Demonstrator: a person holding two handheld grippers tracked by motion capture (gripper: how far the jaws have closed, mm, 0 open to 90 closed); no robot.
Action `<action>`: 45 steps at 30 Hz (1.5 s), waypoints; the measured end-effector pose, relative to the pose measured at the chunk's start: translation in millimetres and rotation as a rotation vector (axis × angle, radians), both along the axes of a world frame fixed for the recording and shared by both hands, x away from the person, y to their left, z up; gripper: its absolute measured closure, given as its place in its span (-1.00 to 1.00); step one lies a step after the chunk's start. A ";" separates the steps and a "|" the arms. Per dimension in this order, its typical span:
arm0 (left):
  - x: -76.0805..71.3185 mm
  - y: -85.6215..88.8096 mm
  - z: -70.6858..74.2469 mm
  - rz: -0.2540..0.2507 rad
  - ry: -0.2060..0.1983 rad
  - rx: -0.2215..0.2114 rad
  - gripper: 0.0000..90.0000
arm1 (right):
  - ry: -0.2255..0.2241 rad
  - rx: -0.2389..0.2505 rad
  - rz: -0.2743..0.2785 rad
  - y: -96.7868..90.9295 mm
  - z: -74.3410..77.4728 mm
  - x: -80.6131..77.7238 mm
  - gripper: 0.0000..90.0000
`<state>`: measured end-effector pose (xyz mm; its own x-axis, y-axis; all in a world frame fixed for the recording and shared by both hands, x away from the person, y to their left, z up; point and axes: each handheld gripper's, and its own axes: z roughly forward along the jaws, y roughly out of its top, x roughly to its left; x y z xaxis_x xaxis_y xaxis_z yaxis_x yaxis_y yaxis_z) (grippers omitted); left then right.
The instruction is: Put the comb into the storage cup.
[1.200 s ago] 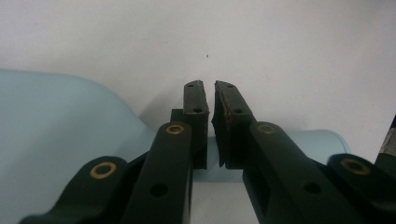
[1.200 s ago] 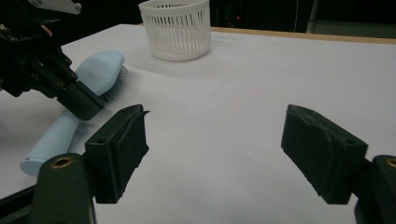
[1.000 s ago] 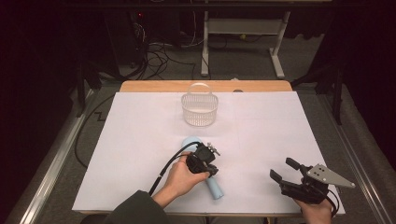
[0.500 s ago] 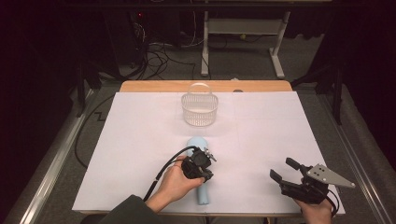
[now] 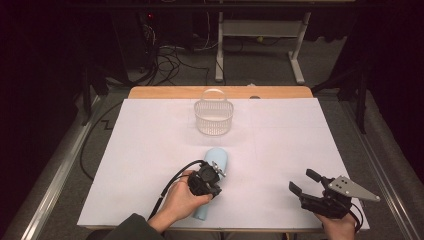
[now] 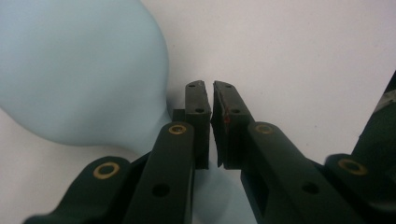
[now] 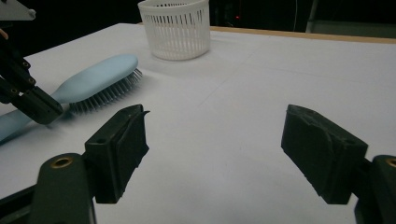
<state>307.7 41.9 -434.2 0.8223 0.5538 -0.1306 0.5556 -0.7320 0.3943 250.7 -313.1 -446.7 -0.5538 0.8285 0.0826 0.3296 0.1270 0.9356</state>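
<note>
The pale blue hairbrush (image 5: 214, 170) lies on the white tabletop (image 5: 140, 150) under the left gripper (image 5: 216, 176) — jaws pinched together at its neck, seemingly gripping it — so lift level toward the white basket (image 5: 213, 117), the right gripper (image 5: 306, 182) gaping idle.

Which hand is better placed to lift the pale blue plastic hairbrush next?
Left: the left gripper is shut on the pale blue plastic hairbrush at its neck, while the right gripper waits open, well apart.

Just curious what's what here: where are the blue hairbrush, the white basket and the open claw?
blue hairbrush (image 7: 100, 72), right gripper view, back of head.
white basket (image 5: 214, 121), high view, slatted wall.
open claw (image 7: 215, 154), right gripper view, between fingertips.
</note>
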 end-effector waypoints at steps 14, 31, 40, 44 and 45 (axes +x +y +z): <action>-2.6 16.3 -3.1 0.026 0.001 0.010 0.89 | 0.002 -0.001 0.000 0.1 0.0 -0.1 -0.48; -0.6 37.9 -6.8 0.078 0.004 0.013 0.89 | 0.001 -0.001 0.000 0.4 0.1 -0.2 -0.48; -0.8 40.0 -6.4 0.055 0.023 -0.017 0.67 | -0.006 0.005 0.002 0.0 0.6 -0.8 -0.48; -1.8 40.7 -5.4 0.046 0.024 -0.030 0.52 | -0.007 0.004 0.004 0.1 0.5 -0.7 -0.49; -2.2 41.1 -4.9 0.045 0.021 -0.033 0.49 | -0.008 0.003 0.005 0.1 0.5 -0.7 -0.48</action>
<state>305.4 83.0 -439.0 0.7937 0.5852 -0.1662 0.5959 -0.6928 0.4061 250.1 -313.1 -446.2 -0.5583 0.8257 0.0808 0.3217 0.1257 0.9385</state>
